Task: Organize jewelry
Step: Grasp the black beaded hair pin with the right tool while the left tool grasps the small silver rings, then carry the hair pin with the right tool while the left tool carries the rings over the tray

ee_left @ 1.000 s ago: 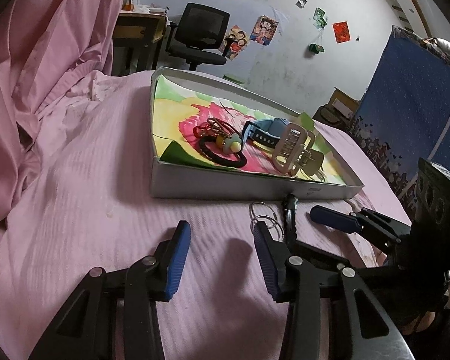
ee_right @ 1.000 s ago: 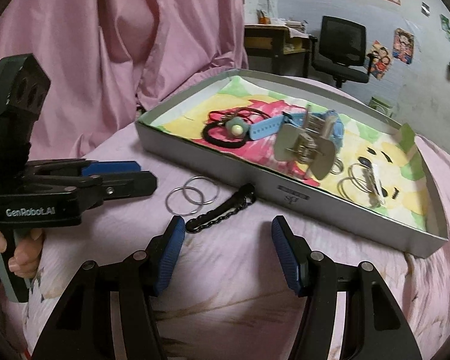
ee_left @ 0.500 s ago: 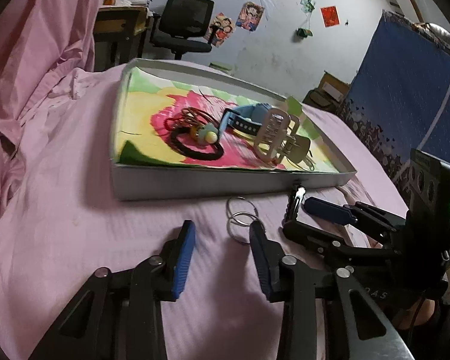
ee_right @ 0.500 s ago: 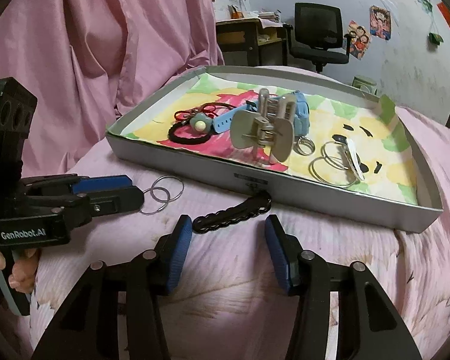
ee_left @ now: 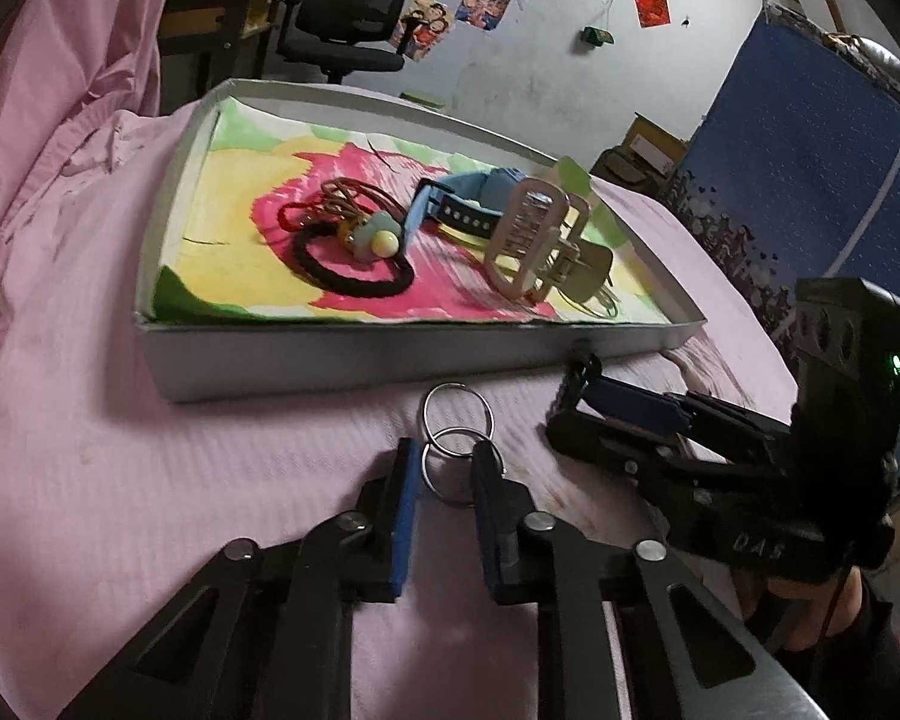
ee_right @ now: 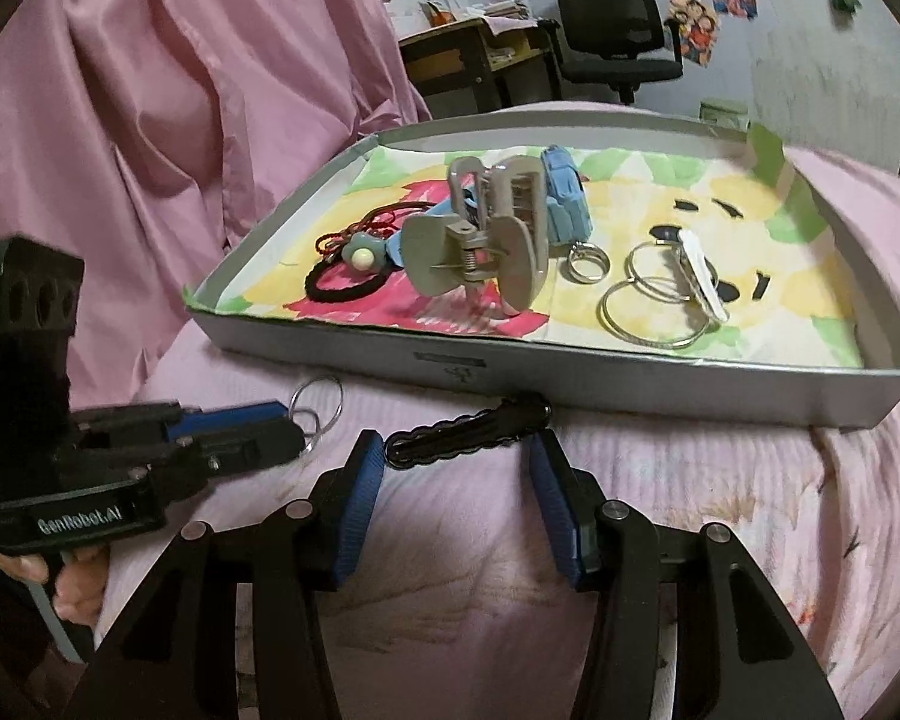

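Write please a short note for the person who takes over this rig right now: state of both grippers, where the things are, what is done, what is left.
Left gripper: open, fingers either side of the two linked silver metal rings on the pink bedsheet.
Right gripper: open, around the black beaded chain, in front of the tray.
Done: grey cardboard tray holds the beige claw clip, blue watch, black hair tie, more rings.
Left: grip rings and chain, put both in the tray.

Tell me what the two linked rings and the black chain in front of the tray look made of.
Linked rings: thin polished metal wire, judging by bright silvery glints. Black chain: probably glossy plastic or coated links; chunky, uniformly black, faint highlights. Uncertain.
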Action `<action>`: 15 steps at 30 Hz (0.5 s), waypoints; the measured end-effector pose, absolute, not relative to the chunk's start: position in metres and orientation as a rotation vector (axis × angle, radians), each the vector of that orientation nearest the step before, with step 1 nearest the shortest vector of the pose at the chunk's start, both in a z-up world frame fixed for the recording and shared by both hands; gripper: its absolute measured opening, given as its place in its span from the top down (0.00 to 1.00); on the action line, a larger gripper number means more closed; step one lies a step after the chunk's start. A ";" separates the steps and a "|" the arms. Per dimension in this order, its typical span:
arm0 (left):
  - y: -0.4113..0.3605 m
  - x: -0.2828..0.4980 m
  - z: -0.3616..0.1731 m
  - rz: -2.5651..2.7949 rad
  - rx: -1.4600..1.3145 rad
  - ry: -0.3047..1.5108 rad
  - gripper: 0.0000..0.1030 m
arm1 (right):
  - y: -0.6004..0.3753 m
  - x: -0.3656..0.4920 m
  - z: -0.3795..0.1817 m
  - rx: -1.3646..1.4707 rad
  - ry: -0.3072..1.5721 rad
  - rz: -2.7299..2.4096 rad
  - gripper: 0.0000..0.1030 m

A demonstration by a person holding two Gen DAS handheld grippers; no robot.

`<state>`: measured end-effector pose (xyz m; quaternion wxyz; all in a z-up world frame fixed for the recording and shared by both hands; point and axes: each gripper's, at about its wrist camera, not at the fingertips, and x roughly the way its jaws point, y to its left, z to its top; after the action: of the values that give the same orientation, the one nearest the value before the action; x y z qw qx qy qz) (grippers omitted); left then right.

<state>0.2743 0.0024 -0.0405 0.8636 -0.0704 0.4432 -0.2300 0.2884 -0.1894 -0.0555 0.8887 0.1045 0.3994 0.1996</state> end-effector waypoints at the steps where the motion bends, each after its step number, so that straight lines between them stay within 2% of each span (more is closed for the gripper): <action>1: 0.002 0.274 -0.041 -0.485 -0.149 0.932 0.92 | -0.191 0.290 -0.057 0.239 0.834 0.421 0.56; 10: 0.002 0.266 -0.043 -0.468 -0.156 0.910 0.95 | -0.202 0.299 -0.066 0.402 0.865 0.423 0.55; 15: 0.003 0.258 -0.041 -0.445 -0.163 0.884 0.95 | -0.191 0.300 -0.067 0.380 0.892 0.365 0.55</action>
<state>0.2577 0.0032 -0.0414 0.8768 -0.0781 0.4239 -0.2132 0.3004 -0.1908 -0.0670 0.8688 0.1818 0.4263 0.1743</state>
